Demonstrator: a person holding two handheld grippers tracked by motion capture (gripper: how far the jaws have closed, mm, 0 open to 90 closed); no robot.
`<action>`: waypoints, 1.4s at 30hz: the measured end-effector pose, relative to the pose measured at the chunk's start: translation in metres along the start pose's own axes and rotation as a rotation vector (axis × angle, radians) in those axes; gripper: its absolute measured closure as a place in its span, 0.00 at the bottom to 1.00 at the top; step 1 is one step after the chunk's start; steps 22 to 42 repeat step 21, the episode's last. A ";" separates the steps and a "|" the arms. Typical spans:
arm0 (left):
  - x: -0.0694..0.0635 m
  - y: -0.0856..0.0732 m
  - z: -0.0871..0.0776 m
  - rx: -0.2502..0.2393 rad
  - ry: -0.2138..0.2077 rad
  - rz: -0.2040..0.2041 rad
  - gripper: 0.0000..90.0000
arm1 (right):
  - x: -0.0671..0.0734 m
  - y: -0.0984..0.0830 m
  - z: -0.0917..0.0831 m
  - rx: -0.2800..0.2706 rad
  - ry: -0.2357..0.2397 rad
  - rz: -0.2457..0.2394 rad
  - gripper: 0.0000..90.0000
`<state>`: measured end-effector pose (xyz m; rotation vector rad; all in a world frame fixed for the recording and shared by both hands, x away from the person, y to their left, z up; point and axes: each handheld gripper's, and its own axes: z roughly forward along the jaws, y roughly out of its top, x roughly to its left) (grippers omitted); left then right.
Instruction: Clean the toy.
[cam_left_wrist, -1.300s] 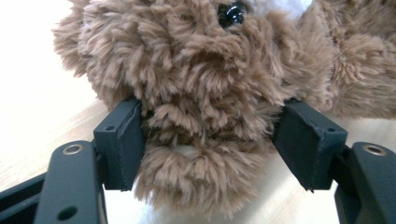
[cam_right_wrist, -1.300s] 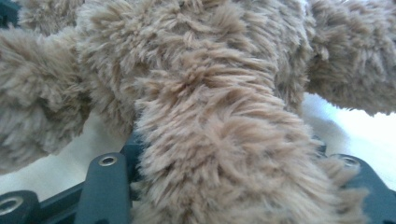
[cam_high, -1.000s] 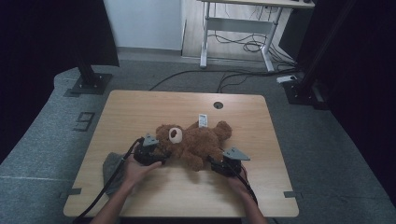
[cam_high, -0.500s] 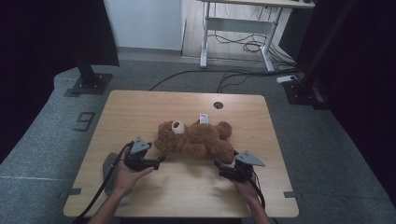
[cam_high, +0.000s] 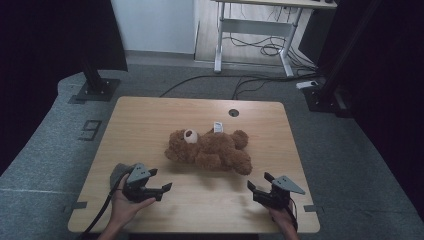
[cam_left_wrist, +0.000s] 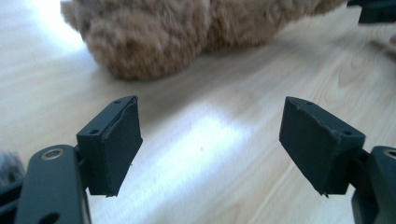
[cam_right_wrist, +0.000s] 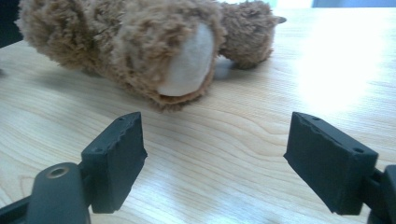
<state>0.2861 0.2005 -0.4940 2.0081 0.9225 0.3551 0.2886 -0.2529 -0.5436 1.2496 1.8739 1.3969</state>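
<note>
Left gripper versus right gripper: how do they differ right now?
The left gripper sits near the teddy bear at its head end; the right gripper sits at its foot end. A grey fuzzy thing lies beside the left gripper, none by the right. The right gripper's jaws have just closed slightly. Both are open, empty, clear of the bear.

The teddy bear (cam_high: 210, 149) is shaggy brown plush with a smoother cream cloth sole. The desk (cam_high: 150, 115) is light wood-grain with a slight sheen. The fingers (cam_left_wrist: 116, 144) carry matt black rubbery pads, rough and chipped along the edges.
</note>
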 end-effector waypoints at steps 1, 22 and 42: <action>-0.001 -0.003 0.000 0.007 0.000 0.003 0.23 | -0.001 0.000 0.000 -0.002 -0.002 0.000 0.22; 0.005 -0.019 -0.011 -0.012 -0.016 -0.032 0.24 | 0.002 -0.004 0.005 0.053 -0.001 -0.026 0.23; 0.005 -0.019 -0.011 -0.012 -0.016 -0.032 0.24 | 0.002 -0.004 0.005 0.053 -0.001 -0.026 0.23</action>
